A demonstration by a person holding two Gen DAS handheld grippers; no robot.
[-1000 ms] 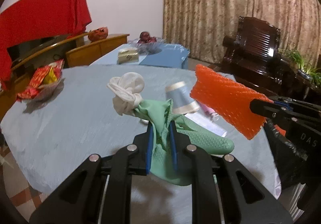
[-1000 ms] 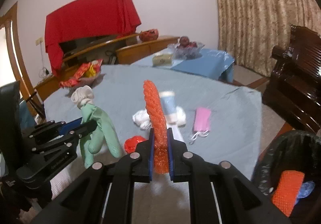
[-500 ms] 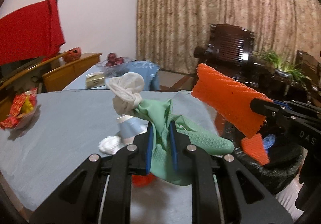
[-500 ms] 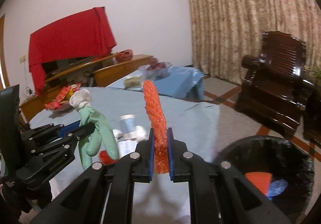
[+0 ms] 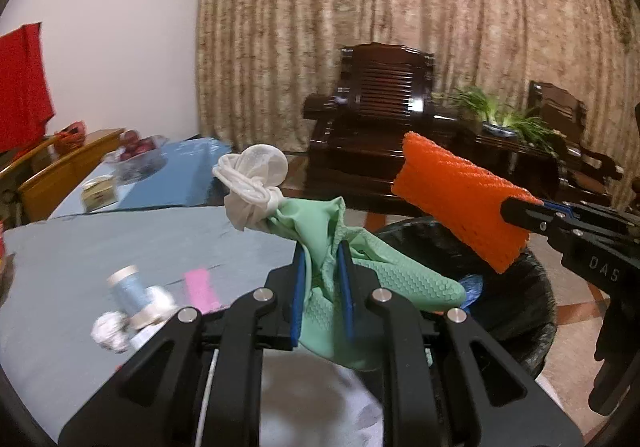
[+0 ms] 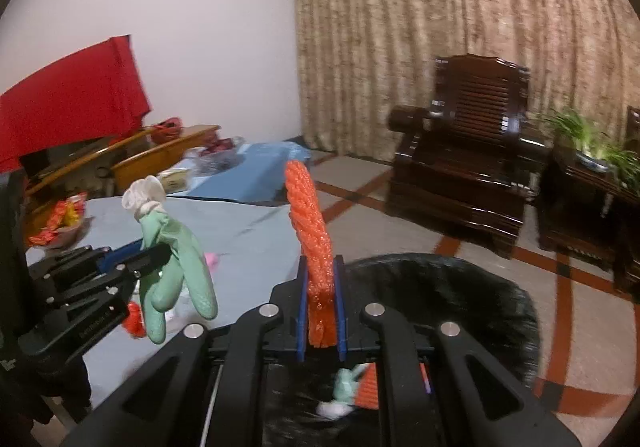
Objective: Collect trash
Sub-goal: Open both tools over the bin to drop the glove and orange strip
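Left gripper: fingers clamped on a green rubber glove, held in the air over the bench edge nearest the bin; the glove's cuff is knotted to a white cloth bundle that stands above the fingers, and its textured digits hang toward the bin.
Left gripper, right wrist view: seen from the side at the left, the green rubber glove dangling below its fingers, the white cloth bundle on top.
Right gripper: fingers pressed together on an orange foam net sleeve, which rises upright and twisted between them.
Right gripper, left wrist view: enters from the right, the orange foam net sleeve held flat-side to the camera, above the bin's rim.
Trash bin: lined with a black bag, on the floor just beside the bench edge, below both grippers; it holds an orange piece, a pale green and white scrap, and a blue scrap.
Bench: covered in a grey-blue cloth.
Remaining on the bench: a light blue cup lying among crumpled white tissues, a pink face mask beside them, and a red scrap near the edge closest to the left gripper.
Far edge of the bench: a dish of red and yellow packets.
Background: a dark wooden armchair before a patterned curtain.
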